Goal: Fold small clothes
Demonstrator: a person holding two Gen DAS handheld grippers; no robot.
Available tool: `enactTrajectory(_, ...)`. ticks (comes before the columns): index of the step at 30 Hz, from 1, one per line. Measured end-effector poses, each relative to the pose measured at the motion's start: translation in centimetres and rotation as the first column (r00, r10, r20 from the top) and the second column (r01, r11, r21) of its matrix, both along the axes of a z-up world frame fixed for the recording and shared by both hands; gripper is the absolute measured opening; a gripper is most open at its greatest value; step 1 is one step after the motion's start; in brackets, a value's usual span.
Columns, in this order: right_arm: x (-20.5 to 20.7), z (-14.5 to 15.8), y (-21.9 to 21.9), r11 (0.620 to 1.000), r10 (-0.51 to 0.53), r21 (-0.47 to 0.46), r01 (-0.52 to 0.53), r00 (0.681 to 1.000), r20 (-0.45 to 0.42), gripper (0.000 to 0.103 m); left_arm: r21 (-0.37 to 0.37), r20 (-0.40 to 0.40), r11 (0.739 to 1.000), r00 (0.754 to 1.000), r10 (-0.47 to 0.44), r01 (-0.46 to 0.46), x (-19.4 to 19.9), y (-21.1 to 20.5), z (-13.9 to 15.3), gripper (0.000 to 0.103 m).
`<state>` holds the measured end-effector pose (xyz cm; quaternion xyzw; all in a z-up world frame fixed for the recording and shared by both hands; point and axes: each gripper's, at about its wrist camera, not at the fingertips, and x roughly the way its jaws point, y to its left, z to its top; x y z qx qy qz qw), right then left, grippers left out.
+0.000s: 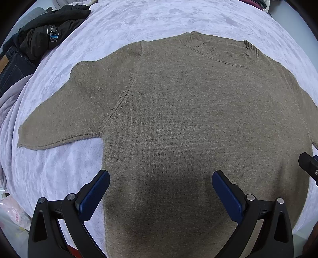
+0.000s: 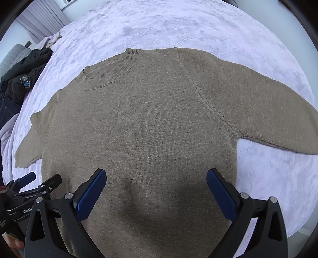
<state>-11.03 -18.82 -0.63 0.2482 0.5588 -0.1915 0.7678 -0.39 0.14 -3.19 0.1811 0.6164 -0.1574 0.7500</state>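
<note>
Left wrist view: left claw (image 1: 161, 183) spread wide and empty, low in the frame, hovering over the lower body of the sweater (image 1: 178, 119).
Right wrist view: right claw (image 2: 156, 181) likewise wide apart, gripping nothing, over the same lower body of the garment.
Sweater's place: brown knit, spread flat, collar at the top of both frames, both short sleeves out to the sides, on the pale lilac bedspread (image 1: 139, 17).
Step in hand: judged to be the start; the garment is laid out and no fold is made yet.
Next move calls for: each claw closing on a sleeve or side edge and carrying it inward over the body, likely keeping the knit smooth.
Writing: "GenRo…" partly readable on the other tool, lower left of the right wrist view; a tag on the black jacket (image 1: 51, 29), upper left, too small to read.
</note>
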Motion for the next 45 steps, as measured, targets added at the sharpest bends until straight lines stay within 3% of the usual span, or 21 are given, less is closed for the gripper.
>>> enactTrajectory(15,0.5,-0.1,0.6,0.999,0.017,0.030,-0.017,1.000,0.003,0.101,-0.009,-0.014,1.000,1.000,0.012,-0.012,0.5,0.8,-0.1,0.103)
enactTrajectory(45,1.6,0.0,1.6,0.999,0.040,-0.006,-0.040,0.999,-0.014,0.101,-0.035,-0.025,0.999,0.999,0.026,-0.027,1.6,2.3,-0.3,0.103)
